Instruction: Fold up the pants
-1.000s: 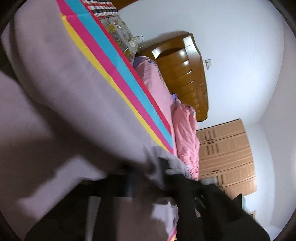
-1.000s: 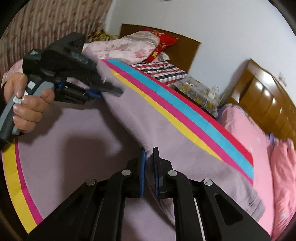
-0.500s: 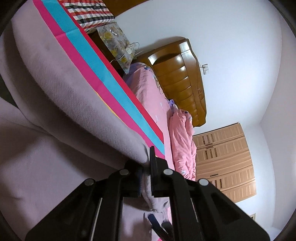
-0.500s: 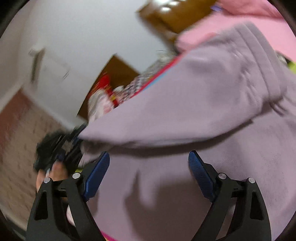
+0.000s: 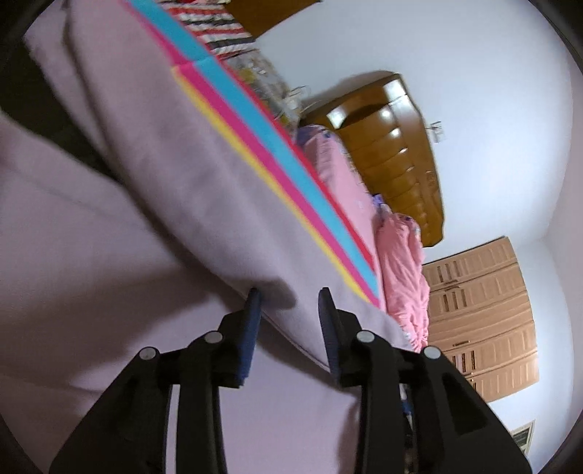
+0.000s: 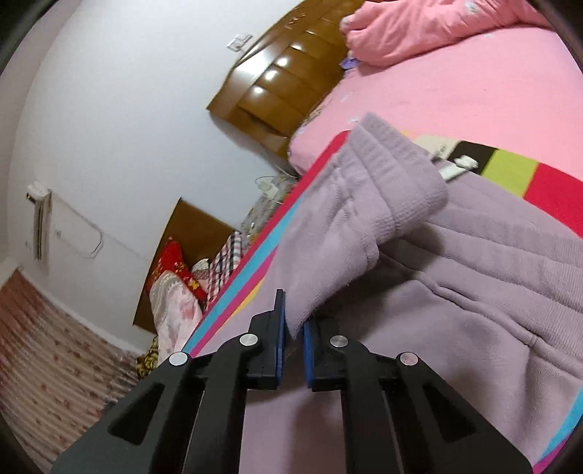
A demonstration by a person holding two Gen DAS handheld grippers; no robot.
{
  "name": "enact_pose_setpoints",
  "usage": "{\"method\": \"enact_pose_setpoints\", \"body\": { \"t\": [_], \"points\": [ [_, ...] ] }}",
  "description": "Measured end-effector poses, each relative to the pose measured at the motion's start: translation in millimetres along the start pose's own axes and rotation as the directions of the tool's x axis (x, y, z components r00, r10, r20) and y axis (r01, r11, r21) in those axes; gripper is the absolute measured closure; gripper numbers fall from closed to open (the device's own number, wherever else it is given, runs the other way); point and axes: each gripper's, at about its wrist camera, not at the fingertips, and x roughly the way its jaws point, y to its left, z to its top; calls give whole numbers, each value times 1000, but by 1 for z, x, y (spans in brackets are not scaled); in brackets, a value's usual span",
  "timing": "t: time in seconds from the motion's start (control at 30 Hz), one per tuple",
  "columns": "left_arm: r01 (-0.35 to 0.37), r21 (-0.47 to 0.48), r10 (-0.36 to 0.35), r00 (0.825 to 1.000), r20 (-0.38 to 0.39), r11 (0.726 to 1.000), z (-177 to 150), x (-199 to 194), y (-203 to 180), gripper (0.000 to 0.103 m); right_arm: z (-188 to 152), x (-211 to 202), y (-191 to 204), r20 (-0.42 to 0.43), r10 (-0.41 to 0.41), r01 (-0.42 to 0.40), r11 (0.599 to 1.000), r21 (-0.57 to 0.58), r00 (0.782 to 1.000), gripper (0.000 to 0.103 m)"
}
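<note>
The lilac fleece pants (image 5: 204,189) with yellow, pink and blue side stripes (image 5: 291,204) lie folded over on the bed. In the left wrist view my left gripper (image 5: 289,295) is open, its blue pads on either side of the folded edge. In the right wrist view the pants (image 6: 473,277) show their ribbed waistband (image 6: 397,171). My right gripper (image 6: 293,317) is shut on a fold of the lilac cloth, pinched between its blue pads.
The bed has a pink sheet (image 6: 437,98) and a pink quilt (image 6: 430,25) by the wooden headboard (image 6: 284,84). A wardrobe (image 5: 481,313) stands beyond. Pillows and blankets (image 6: 178,288) are piled at the wall. A striped mat (image 6: 510,171) lies under the pants.
My left gripper has let go of the pants and opened. My right gripper was open half a second ago and has closed on a fold of the pants.
</note>
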Motion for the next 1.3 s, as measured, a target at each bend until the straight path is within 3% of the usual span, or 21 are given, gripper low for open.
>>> {"method": "enact_pose_setpoints", "body": {
  "t": [0.17, 0.33, 0.4, 0.47, 0.5, 0.53, 0.6, 0.63, 0.73, 0.8, 0.87, 0.97, 1.0, 1.03, 1.1, 1.13, 1.17, 1.2, 1.27, 1.3],
  "points": [
    [27, -43, -27, 1000, 15, 999, 3, 1, 21, 63, 8, -4, 0, 1, 29, -29, 999, 16, 1000, 94],
    [62, -42, -61, 998, 24, 997, -5, -14, 8, 16, 25, -13, 4, -1, 65, -65, 998, 21, 998, 94],
    [63, -21, -63, 998, 13, 998, -7, -10, 1, 15, 30, -20, 8, 4, 82, -82, 996, 21, 997, 94],
    [13, -13, -13, 1000, 13, 1000, -6, 0, -3, 21, 34, -22, 11, 10, 92, -92, 995, 23, 996, 94],
    [18, -23, -17, 999, 27, 1000, -3, 4, -1, 35, 36, -23, 11, 10, 95, -95, 995, 27, 995, 94],
    [25, -39, -24, 999, 28, 999, 1, 7, 2, 58, 36, -23, 11, 7, 92, -92, 995, 28, 996, 94],
    [48, -96, -44, 998, 37, 994, 6, 9, 14, 91, 37, -21, 12, -7, 77, -77, 997, 12, 997, 94],
    [64, -98, -58, 996, 66, 993, 6, 4, 17, 97, 37, -21, 12, -17, 67, -67, 998, -1, 998, 94],
    [38, -33, -33, 991, 127, 999, 4, -13, 5, 98, 41, -6, 11, -72, 9, -13, 998, -61, 997, 94],
    [-13, 72, 1, 988, 153, 997, 4, -24, -23, 98, 52, 4, 19, -110, -28, 12, 989, -147, 994, 94],
    [-41, 163, 9, 981, 191, 986, -1, -40, -53, 98, 70, 0, 27, -139, -10, -16, 983, -184, 990, 94],
    [-84, 388, -23, 964, 264, 918, -37, -86, -105, 98, 79, -42, 43, -119, 47, -82, 947, -310, 992, 94],
    [-110, 456, -15, 965, 261, 883, -59, -100, -110, 98, 76, -52, 42, -122, 49, -89, 934, -346, 991, 94],
    [-117, 471, 4, 972, 235, 875, -71, -102, -106, 98, 68, -66, 34, -143, 41, -94, 918, -386, 989, 94],
    [-154, 456, 111, 987, 121, 877, -100, -90, -73, 98, 47, -77, 2, -216, 8, -86, 931, -354, 976, 94],
    [-180, 444, 164, 984, 76, 878, -111, -80, -56, 97, 30, -77, -24, -258, -37, -52, 943, -329, 965, 94],
    [-189, 423, 189, 981, 43, 886, -116, -69, -46, 96, 17, -77, -43, -271, -84, -8, 947, -321, 959, 94],
    [-183, 367, 203, 979, -17, 912, -123, -57, -27, 96, 4, -76, -62, -280, -110, 23, 954, -298, 954, 94],
    [-189, 366, 211, 977, -19, 911, -128, -52, -21, 96, -7, -81, -81, -265, -70, 10, 975, -223, 962, 94],
    [-214, 421, 229, 973, 16, 881, -131, -51, -27, 96, -9, -83, -84, -252, -51, -3, 978, -208, 966, 94]
  ]
}}
